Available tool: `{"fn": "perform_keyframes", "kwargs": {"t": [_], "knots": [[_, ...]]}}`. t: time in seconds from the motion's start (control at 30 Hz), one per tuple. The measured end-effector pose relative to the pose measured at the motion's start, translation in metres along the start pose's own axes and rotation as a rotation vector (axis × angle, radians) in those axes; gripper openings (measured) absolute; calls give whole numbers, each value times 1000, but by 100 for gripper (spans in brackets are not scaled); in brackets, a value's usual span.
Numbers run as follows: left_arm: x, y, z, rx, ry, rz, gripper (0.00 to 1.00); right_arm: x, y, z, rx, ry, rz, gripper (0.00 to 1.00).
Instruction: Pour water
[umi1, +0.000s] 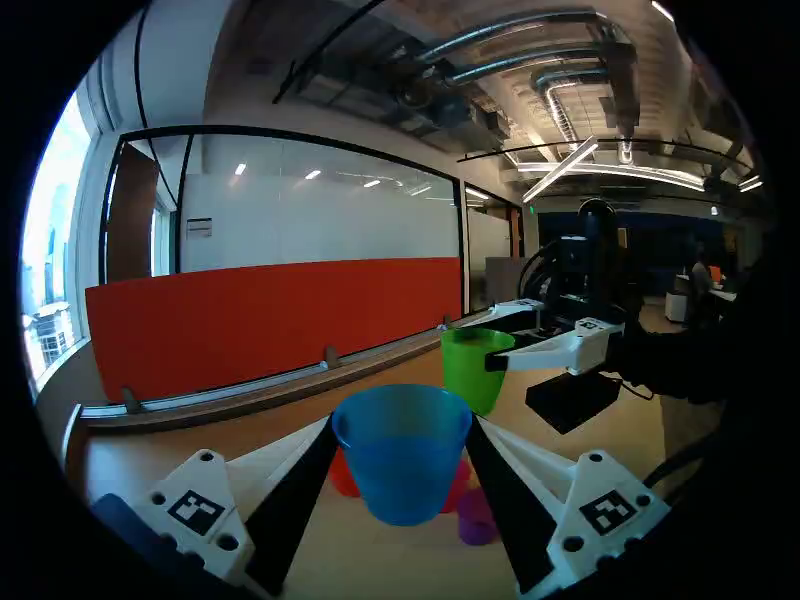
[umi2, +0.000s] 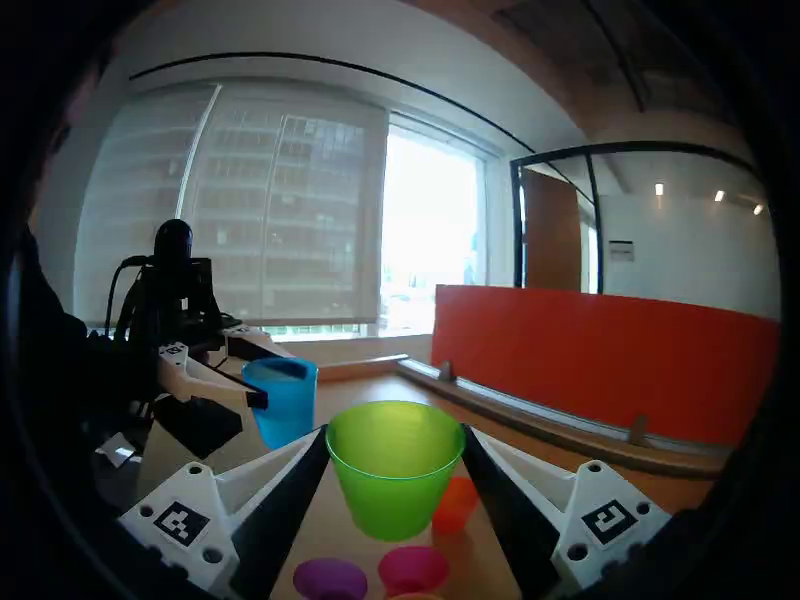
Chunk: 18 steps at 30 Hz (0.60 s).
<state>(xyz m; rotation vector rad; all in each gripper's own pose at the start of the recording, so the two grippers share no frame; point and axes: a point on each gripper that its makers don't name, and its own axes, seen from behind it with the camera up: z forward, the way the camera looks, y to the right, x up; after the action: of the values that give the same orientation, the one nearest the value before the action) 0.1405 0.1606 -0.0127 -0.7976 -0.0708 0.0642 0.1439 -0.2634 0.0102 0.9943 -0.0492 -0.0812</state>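
In the left gripper view my left gripper (umi1: 402, 470) is shut on a blue cup (umi1: 402, 452), held upright above the wooden table (umi1: 300, 420). Farther right hangs a green cup (umi1: 474, 367) gripped by the right gripper (umi1: 500, 362). In the right gripper view my right gripper (umi2: 394, 480) is shut on that green cup (umi2: 394, 478), also upright. To its left the blue cup (umi2: 282, 400) sits in the left gripper (umi2: 262, 398). I cannot tell whether either cup holds water.
Small cups stand on the table below: red (umi1: 345, 478) and purple (umi1: 476, 517) ones in the left gripper view; orange (umi2: 455, 503), pink (umi2: 412, 569) and purple (umi2: 328, 580) ones in the right gripper view. An orange partition (umi1: 270, 315) borders the table's far side.
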Motion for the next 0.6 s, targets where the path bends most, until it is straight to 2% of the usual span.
{"fn": "perform_keyframes", "kwargs": {"t": [0.27,0.6], "knots": [[4,-1,2,0,1,8,87,1,-3,-1,3,-5,-8,95],[8,-1,3,3,2,46,87,-5,-7,-5,9,-22,8,95]]}}
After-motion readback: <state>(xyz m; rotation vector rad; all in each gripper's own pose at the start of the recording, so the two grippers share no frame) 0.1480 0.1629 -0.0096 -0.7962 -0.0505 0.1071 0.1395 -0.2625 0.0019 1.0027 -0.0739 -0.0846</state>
